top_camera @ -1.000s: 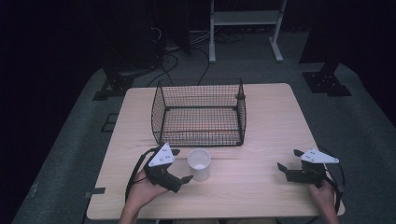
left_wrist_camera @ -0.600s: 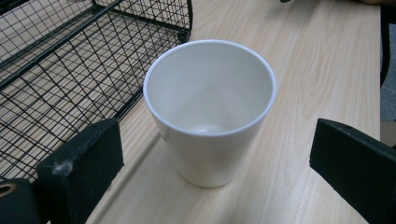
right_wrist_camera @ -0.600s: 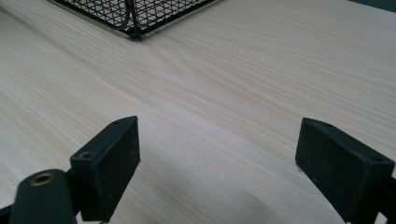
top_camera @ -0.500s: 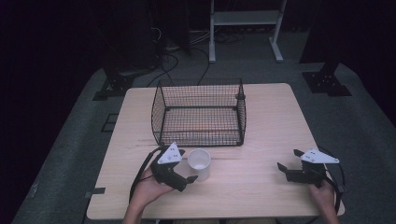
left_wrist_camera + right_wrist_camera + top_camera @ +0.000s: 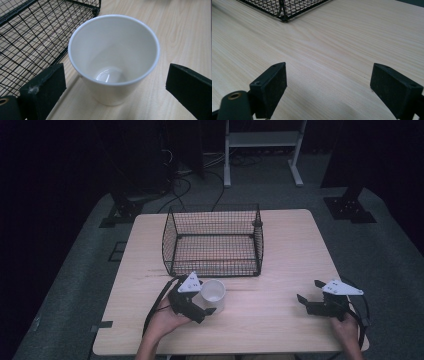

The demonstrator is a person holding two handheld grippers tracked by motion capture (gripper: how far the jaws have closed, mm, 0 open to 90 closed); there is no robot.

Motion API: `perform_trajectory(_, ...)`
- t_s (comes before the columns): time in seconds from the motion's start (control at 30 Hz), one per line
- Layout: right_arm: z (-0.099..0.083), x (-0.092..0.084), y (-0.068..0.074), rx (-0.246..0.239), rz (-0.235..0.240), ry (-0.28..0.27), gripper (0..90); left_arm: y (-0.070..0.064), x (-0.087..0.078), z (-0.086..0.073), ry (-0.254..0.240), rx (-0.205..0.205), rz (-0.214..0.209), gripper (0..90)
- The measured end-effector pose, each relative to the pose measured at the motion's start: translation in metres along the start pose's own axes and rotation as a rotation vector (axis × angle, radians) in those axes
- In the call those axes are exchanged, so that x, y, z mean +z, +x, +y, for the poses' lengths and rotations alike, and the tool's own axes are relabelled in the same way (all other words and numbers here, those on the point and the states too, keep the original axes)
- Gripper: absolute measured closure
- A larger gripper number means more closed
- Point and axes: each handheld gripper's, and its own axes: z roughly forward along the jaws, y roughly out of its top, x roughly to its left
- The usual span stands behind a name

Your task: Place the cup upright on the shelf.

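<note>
Left gripper [image 5: 202, 302] has its 2 jaws spread wide on either side of the white cup [image 5: 213, 295], neither jaw touching it. That cup stands upright and empty on the wooden table [image 5: 280, 320], just in front of the black wire basket [image 5: 212, 241]. Right gripper [image 5: 311, 294] rests well apart at the table's right, jaws wide over bare wood.

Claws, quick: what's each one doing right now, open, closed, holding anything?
Left claw: open, jaws on either side of the white cup, not gripping it.
Right claw: open, holding nothing, over the wooden table.
</note>
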Motion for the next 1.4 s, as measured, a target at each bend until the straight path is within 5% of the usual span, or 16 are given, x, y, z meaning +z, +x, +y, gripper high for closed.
perform_trajectory(0.53, 0.000, 0.000, 0.000, 0.004, 0.003, -0.004, 13.1, 0.005, 0.020, 0.006, 0.061, -0.003, -0.022, 5.0)
perform_trajectory(0.77, 0.000, -0.001, -0.001, 0.007, 0.004, -0.005, 13.1, 0.009, 0.021, 0.005, 0.060, 0.010, -0.047, 20.0)
perform_trajectory(0.97, 0.000, 0.000, -0.001, 0.008, 0.003, -0.006, 13.1, 0.008, 0.020, 0.007, 0.073, 0.017, -0.039, 20.5)
perform_trajectory(1.4, 0.000, -0.001, -0.001, 0.013, 0.002, -0.012, 13.1, 0.009, 0.006, 0.026, 0.023, 0.042, -0.050, 20.7)
